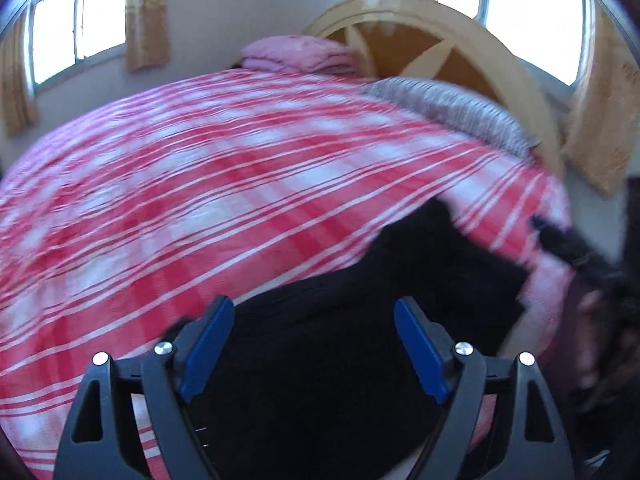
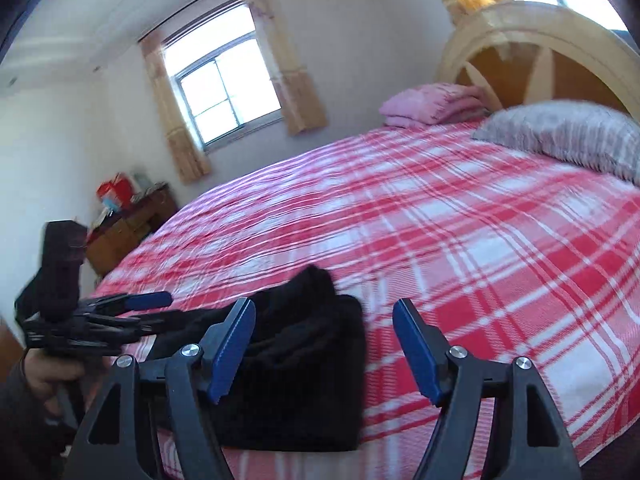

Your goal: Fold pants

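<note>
The black pants (image 1: 360, 360) lie folded in a thick bundle on the red-and-white plaid bedspread (image 1: 200, 200), near the bed's front edge. My left gripper (image 1: 316, 344) hovers over them, open, with its blue pads (image 1: 212, 344) apart and only cloth showing below. In the right wrist view the same pants (image 2: 304, 368) sit low and left of centre. My right gripper (image 2: 324, 346) is open above their right edge and holds nothing. The left gripper (image 2: 160, 310), held by a hand (image 2: 48, 372), reaches in over the pants from the left.
A grey pillow (image 2: 568, 136) and a folded pink blanket (image 2: 432, 104) lie by the arched wooden headboard (image 2: 532, 40). A wooden cabinet (image 2: 128, 228) with red boxes stands beyond the bed's left side. Part of a person (image 1: 592, 280) shows blurred at the right edge.
</note>
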A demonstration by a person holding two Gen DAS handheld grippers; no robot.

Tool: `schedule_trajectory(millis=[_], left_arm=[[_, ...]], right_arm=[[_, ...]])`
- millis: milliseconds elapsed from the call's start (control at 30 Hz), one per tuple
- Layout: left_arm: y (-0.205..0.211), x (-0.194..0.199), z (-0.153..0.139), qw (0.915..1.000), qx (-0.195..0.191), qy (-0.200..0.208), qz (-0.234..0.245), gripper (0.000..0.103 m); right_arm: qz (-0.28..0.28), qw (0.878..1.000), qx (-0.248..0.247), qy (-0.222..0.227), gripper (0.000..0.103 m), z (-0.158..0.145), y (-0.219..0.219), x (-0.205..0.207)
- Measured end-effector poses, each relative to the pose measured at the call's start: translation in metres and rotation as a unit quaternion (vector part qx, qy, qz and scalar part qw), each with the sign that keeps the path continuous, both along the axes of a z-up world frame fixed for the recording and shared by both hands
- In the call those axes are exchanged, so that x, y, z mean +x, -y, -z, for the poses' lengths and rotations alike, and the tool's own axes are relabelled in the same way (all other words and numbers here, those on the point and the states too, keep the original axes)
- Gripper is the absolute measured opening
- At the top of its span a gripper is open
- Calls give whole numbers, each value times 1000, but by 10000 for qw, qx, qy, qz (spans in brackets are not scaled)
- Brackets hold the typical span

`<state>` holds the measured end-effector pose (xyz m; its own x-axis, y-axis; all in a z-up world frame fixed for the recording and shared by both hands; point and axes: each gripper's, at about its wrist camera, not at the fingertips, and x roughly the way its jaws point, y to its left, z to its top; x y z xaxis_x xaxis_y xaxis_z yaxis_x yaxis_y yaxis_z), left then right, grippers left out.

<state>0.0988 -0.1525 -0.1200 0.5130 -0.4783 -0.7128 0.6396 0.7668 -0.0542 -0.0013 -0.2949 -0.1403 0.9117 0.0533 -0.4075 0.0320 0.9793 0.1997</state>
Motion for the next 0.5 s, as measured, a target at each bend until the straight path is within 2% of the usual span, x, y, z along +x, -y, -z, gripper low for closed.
schedule_trajectory(millis=[67, 133, 200, 333, 500], left_arm=[[-6, 1, 12, 9998, 174, 20, -116, 85], [-13, 2, 23, 9995, 256, -36, -199, 85], [-14, 2, 29, 9994, 269, -87, -206, 85], [-17, -4, 31, 9994, 316, -22, -169, 87], [-19, -6, 34, 9995, 248, -70, -164, 88]], right_arm=[[-84, 9990, -410, -178, 73, 3, -21, 6], [-82, 9974, -599, -393, 73, 8, -29, 11], [-123, 9962, -503, -703, 72, 17, -26, 15], [38, 9933, -326, -1105, 62, 31, -7, 16], [132, 9897, -11, -1429, 61, 47, 16, 17]])
